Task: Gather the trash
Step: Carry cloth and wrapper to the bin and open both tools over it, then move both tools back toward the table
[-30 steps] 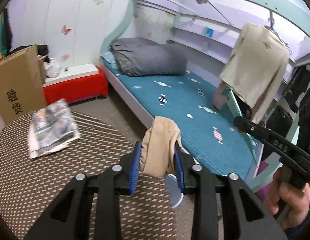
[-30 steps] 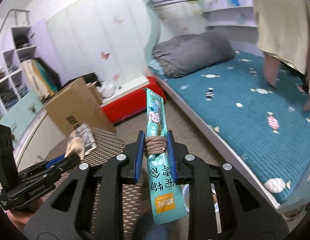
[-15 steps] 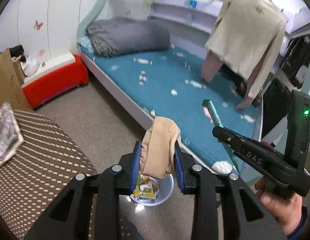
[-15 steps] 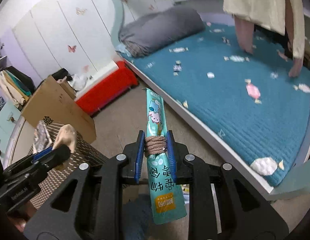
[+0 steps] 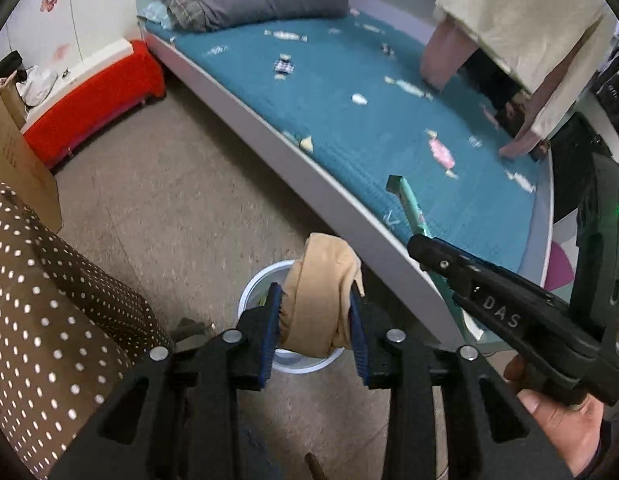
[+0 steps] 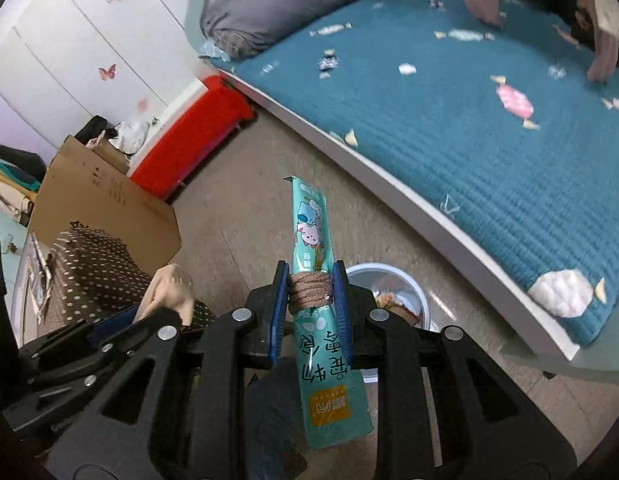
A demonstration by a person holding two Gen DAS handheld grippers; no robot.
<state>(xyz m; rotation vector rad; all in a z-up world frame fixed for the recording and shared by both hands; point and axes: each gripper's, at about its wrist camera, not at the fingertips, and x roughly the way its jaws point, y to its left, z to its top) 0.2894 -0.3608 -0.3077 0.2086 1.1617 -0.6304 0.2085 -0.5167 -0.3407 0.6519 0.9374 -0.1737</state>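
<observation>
Tan cloth wad [image 5: 323, 296] between opening left gripper [image 5: 315, 332] fingers [image 5: 269, 332], above bin [image 5: 249, 296].

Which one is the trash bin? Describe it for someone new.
Find the bed with the teal cover. On the floor by its white edge, beside the dotted table, stands the bin: small, round, pale, open-topped, with scraps inside.

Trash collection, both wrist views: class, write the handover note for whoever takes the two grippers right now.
Left gripper: jaws opening, tan crumpled wad between them, right above the white bin.
Right gripper: shut on the teal snack packet, bin just ahead.
Done: both items carried to the bin, which already holds wrappers.
Left: let the wad drop, then release the packet into the bin.
</observation>
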